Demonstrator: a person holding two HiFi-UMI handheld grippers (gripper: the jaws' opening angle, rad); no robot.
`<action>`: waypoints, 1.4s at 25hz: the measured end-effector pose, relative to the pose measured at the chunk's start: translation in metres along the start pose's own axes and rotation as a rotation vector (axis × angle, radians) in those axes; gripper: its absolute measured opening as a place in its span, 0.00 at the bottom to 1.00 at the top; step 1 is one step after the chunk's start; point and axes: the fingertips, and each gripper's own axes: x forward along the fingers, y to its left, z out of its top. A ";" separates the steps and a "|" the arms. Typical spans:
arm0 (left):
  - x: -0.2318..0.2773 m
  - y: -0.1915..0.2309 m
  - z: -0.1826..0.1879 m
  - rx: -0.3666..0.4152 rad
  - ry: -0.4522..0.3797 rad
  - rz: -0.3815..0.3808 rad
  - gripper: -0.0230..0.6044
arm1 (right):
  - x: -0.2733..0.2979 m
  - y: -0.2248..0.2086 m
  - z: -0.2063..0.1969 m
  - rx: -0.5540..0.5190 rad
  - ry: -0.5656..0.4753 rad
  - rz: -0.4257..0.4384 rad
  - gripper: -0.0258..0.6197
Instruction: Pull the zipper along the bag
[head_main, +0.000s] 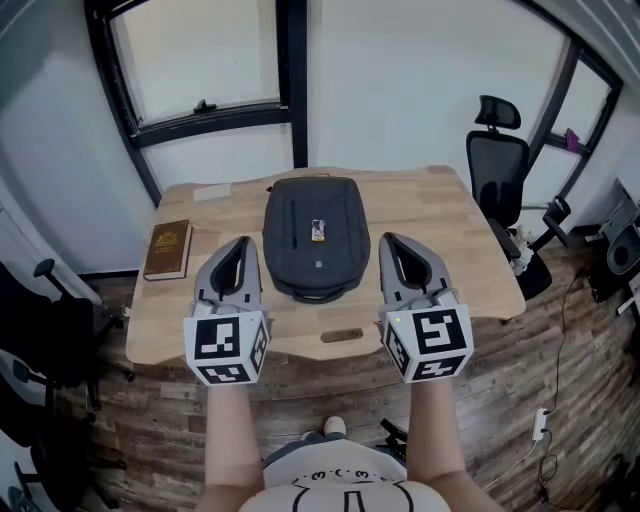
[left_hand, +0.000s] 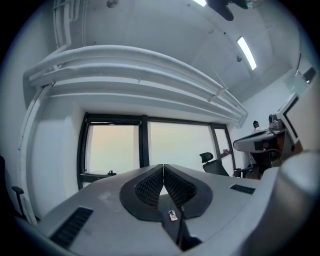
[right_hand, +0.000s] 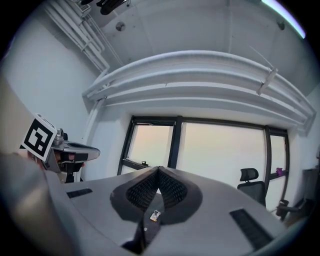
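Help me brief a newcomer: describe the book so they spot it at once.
Find the wooden table under the window. Left of the dark backpack, near the table's left edge, lies the book: flat, rectangular, the only dark brown thing there.

A light wooden table (head_main: 450, 230) carries three things. A dark grey bag (head_main: 312, 250) lies flat at its centre. A brown book (head_main: 168, 250) lies at 9 o'clock by the edge. A small pale flat piece (head_main: 211, 192) lies at 11 o'clock. A slot (head_main: 342, 336) is cut at 6 o'clock.
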 end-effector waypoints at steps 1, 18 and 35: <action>-0.002 0.000 0.004 0.014 -0.012 -0.002 0.06 | -0.002 -0.001 0.005 -0.006 -0.014 -0.012 0.12; -0.007 0.011 0.028 0.130 -0.086 0.006 0.06 | -0.009 -0.020 0.026 -0.050 -0.095 -0.047 0.12; -0.004 0.009 0.022 0.164 -0.062 0.010 0.06 | -0.007 -0.021 0.015 -0.061 -0.077 -0.022 0.12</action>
